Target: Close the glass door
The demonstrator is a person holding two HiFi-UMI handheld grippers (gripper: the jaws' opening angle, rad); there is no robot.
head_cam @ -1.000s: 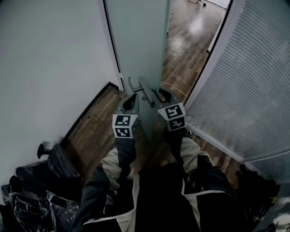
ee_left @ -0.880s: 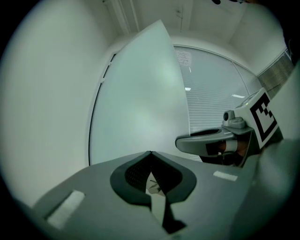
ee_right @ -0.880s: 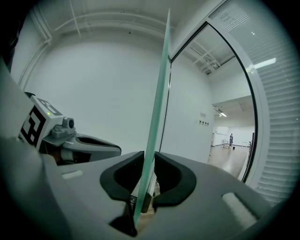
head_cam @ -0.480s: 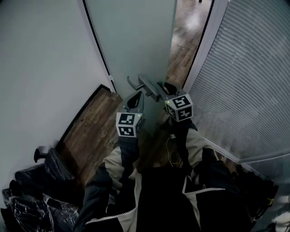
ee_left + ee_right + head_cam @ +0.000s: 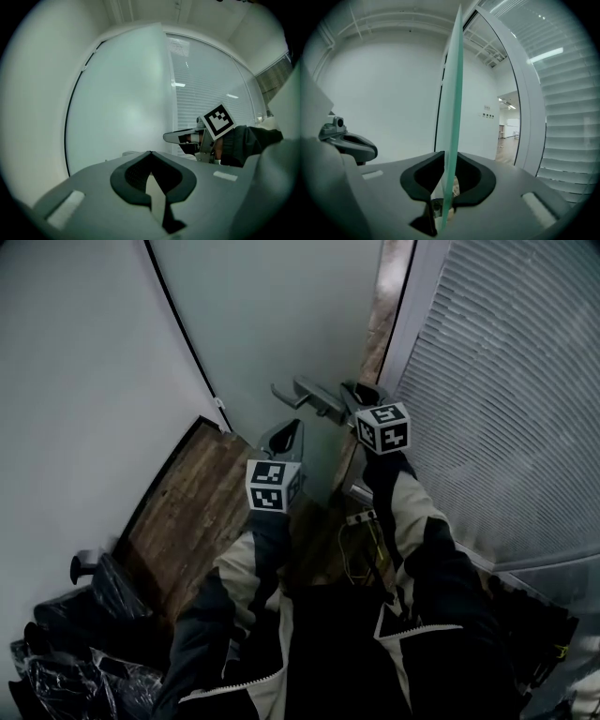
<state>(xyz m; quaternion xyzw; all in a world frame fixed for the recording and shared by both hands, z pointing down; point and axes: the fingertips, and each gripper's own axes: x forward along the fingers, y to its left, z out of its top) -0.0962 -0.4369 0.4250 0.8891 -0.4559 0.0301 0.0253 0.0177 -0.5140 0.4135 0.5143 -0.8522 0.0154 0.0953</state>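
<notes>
Swung nearer its frame (image 5: 412, 306), the glass door (image 5: 272, 324) shows a slimmer gap than a second ago. Head view: right tongs (image 5: 364, 397) at the door's free edge beside the lever handle (image 5: 314, 395); left tongs (image 5: 284, 434) near the pane. Left gripper view: jaws together, empty. Right gripper view: jaws, just closed a little further, pinch the glass edge. A steady, level push home seems best. Latch hidden; whether the left tongs touch glass is unclear.

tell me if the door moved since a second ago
Yes. The door has swung right, toward the frame; the gap between them is now a sliver.
</notes>
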